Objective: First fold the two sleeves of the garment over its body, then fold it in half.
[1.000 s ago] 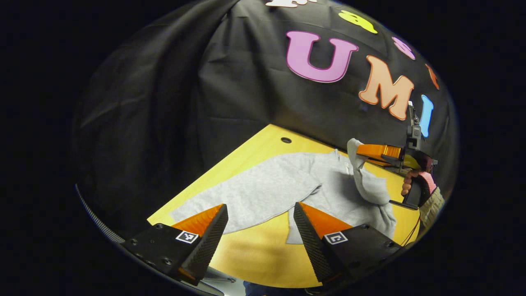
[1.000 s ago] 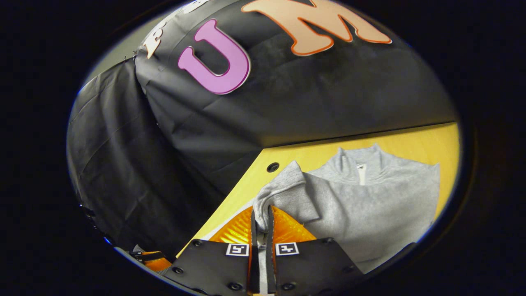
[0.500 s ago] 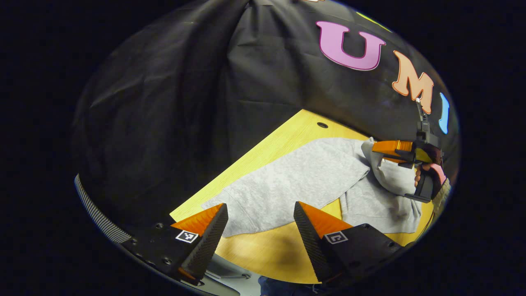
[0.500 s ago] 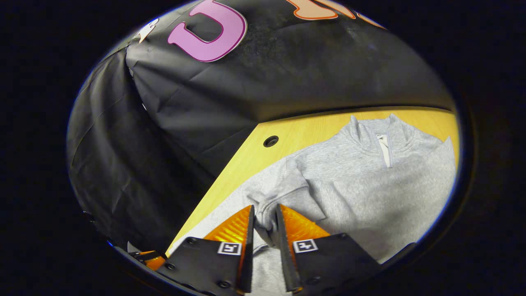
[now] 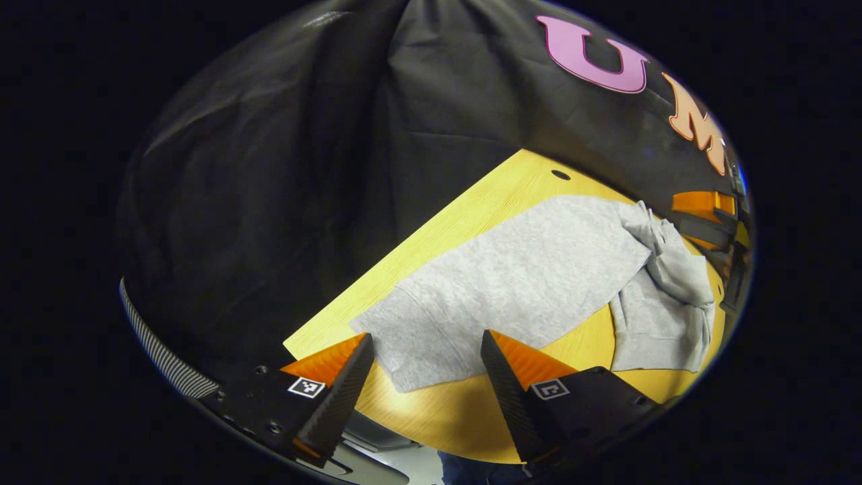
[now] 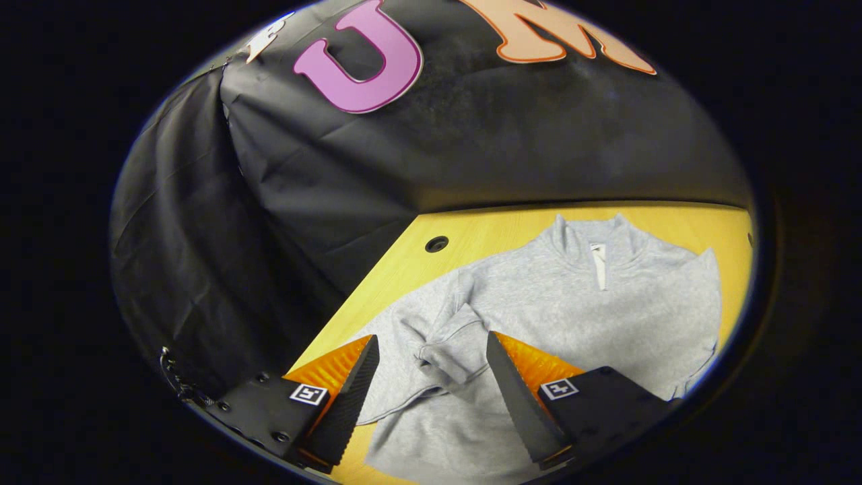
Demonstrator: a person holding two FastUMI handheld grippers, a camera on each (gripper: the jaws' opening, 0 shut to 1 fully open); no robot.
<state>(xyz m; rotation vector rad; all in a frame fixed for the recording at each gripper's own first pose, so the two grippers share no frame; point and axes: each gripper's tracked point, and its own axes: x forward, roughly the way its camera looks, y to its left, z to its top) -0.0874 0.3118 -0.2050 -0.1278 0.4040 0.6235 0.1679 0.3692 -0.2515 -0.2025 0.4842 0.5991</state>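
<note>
The right gripper (image 6: 431,377) gapes wide above a sleeve (image 6: 448,337) lying over the sweatshirt (image 6: 592,310). The left gripper (image 5: 424,377), also wide, hovers by the other sleeve (image 5: 498,289), likely to fold next.

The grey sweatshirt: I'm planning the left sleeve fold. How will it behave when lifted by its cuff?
The grey sweatshirt is likely floppy: the folded sleeve lies bunched. The flat left sleeve would probably drape and drag on the wooden table.
</note>
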